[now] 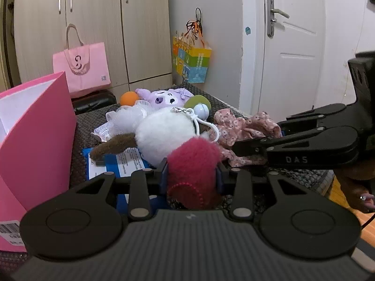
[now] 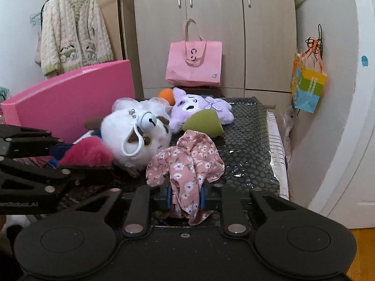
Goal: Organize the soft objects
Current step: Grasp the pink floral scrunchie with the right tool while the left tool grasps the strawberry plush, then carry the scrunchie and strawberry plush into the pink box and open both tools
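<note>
My left gripper point(image 1: 193, 178) is shut on a magenta fuzzy plush point(image 1: 194, 161) at the near edge of the dark mesh mat point(image 2: 246, 135). My right gripper point(image 2: 185, 194) is shut on a bunched pink floral cloth point(image 2: 187, 159). Each gripper shows in the other's view: the right gripper point(image 1: 255, 140) comes in from the right, the left gripper point(image 2: 77, 158) from the left. Behind lie a white plush point(image 1: 164, 131) with a bell and key ring, a purple plush point(image 2: 199, 107), an orange ball point(image 2: 166, 94) and a green foam piece point(image 2: 204, 124).
An open pink box point(image 1: 35, 128) stands at the left of the mat. A pink paper bag point(image 2: 194, 63) leans against the wardrobe behind. A colourful bag point(image 2: 307, 86) hangs on the right wall by a white door point(image 1: 293, 46). A cardigan point(image 2: 72, 30) hangs at far left.
</note>
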`<state>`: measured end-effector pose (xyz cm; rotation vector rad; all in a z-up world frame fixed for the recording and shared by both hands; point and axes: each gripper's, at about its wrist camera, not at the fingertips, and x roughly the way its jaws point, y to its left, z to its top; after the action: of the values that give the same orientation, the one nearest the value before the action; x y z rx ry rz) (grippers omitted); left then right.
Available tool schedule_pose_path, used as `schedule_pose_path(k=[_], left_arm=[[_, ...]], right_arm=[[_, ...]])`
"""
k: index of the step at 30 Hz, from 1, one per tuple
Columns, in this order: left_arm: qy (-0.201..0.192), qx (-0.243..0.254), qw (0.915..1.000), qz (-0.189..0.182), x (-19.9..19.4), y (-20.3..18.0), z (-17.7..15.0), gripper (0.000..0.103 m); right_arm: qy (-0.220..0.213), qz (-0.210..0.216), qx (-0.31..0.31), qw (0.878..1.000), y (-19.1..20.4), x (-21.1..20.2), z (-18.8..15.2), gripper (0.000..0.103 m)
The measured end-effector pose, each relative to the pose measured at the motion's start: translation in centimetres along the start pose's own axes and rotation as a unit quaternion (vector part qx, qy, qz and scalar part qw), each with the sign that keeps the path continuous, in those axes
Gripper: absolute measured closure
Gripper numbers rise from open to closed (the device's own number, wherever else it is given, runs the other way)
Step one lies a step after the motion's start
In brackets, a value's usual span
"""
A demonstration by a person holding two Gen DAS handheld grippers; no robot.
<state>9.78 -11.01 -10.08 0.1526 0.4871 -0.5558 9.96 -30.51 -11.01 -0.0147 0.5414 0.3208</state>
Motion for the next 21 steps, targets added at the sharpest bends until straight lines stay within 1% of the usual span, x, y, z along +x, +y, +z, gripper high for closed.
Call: schedule_pose_path(k=[3,7,12,13,16,18,21], left_arm=[[0.007,-0.024,0.9995,-0.017,-0.2,0.7,0.1,0.066],[0.015,-0.041,0.9985,-0.032,-0.6,1.2,0.0,0.066],[0.025,-0.057,0.9966,-0.053,-1.6,1.9,-0.3,0.066],[0.026,-0.058,0.9963,-0.057,-2.0,2.1,-0.3,0.066],[0.026,-0.057,0.9953,-0.074,-3.1,2.4,-0.3,0.066],[0.034,-0.055,0.9942,-0.086,-3.8,2.6,-0.2,0.066],[0.047,-0.054,0.9935,-0.089,-4.6,3.1,-0.3,0.066]], right_arm=[[-0.003,-0.007,0.000,1.000,0.1,-0.7,-0.1,0.079],[-0.003,-0.010,0.011,1.000,0.2,-1.6,-0.2,0.079],[0.006,0.005,0.027,1.000,0.6,-2.7,-0.2,0.079],[0.008,0.015,0.031,0.999,0.7,-3.1,-0.2,0.079],[0.013,0.066,0.048,0.997,1.2,-4.2,0.3,0.078],[0.013,0.077,0.030,0.996,2.3,-5.1,0.7,0.078],[0.023,0.103,0.016,0.994,3.6,-5.8,1.3,0.078]])
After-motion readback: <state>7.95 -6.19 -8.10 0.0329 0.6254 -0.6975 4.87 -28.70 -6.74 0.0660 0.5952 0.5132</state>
